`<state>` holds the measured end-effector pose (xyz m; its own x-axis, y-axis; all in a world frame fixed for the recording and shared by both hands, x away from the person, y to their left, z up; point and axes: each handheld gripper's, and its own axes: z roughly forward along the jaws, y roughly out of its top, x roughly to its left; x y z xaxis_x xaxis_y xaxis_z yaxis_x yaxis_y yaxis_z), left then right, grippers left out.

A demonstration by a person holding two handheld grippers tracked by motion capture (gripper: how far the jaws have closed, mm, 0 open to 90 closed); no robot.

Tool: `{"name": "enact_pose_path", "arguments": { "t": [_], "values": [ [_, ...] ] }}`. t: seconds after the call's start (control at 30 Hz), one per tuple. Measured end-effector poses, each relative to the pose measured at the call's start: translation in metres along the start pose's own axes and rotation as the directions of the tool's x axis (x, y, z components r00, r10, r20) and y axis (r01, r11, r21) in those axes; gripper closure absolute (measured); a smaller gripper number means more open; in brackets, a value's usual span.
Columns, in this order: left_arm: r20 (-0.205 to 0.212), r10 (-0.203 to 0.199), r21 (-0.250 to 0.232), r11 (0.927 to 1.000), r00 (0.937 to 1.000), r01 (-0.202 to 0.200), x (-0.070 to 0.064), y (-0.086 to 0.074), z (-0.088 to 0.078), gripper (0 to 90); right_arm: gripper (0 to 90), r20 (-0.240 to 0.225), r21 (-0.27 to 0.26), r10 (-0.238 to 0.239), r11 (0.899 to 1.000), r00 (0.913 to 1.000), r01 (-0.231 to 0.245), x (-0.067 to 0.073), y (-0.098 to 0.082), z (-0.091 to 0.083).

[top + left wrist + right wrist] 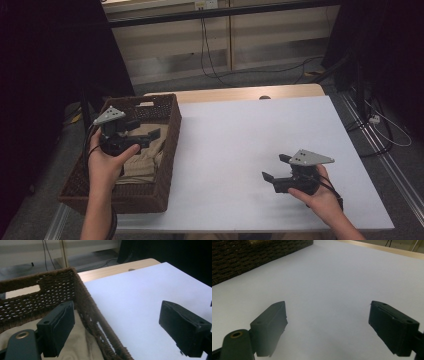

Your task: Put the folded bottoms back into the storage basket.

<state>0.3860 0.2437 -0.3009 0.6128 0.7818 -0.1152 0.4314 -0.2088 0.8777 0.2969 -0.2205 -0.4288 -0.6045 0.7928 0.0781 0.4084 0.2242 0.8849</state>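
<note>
Grippers, two, fingers wide open and empty: left gripper above one basket, right gripper.

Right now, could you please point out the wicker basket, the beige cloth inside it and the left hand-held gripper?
wicker basket (172,131): high view, on its right wall.
beige cloth (145,161): high view, on the folds lying in the basket.
left hand-held gripper (151,138): high view, midway between its open fingertips, above the cloth.
</note>
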Motion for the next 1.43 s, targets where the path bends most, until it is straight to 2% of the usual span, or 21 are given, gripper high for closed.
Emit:
{"name": "enact_pose_path", "arguments": {
  "t": [0.13, 0.3, 0.47, 0.53, 0.87, 1.2, 1.43],
  "values": [
    [0.022, -0.01, -0.038, 0.9992, 0.9997, 0.011, -0.007, -0.005, -0.001, 13.0, 14.7, 0.004, 0.003, -0.004, 1.0, 1.0, 0.004, -0.002, -0.002, -0.003],
    [0.04, 0.009, -0.053, 0.9986, 0.9991, -0.007, -0.012, -0.012, -0.002, 12.3, 14.5, 0.011, 0.004, -0.011, 1.0, 0.9999, 0.011, -0.006, -0.007, -0.009],
    [0.054, -0.009, -0.099, 0.995, 0.9985, 0.015, -0.015, -0.018, -0.005, 11.8, 14.4, 0.024, 0.012, -0.006, 1.0, 0.9997, 0.006, -0.011, -0.013, -0.015],
    [0.061, -0.002, -0.11, 0.9939, 0.9981, 0.008, -0.016, -0.02, -0.006, 11.6, 14.4, 0.032, 0.01, -0.004, 1.0, 0.9995, 0.004, -0.013, -0.014, -0.017],
    [0.068, -0.018, -0.161, 0.9866, 0.9975, 0.029, -0.019, -0.026, -0.009, 11.0, 14.3, 0.046, 0.009, 0.004, 1.0, 0.9989, -0.004, -0.02, -0.019, -0.023],
    [0.071, 0.006, -0.192, 0.9814, 0.9975, 0.008, -0.023, -0.028, -0.013, 10.7, 14.5, 0.066, 0.005, 0.022, 1.0, 0.9976, -0.023, -0.03, -0.024, -0.03],
    [0.074, 0.007, -0.189, 0.982, 0.9972, 0.007, -0.023, -0.03, -0.012, 10.8, 14.5, 0.066, 0.008, 0.016, 1.0, 0.9977, -0.016, -0.031, -0.026, -0.029]
  ]
}}
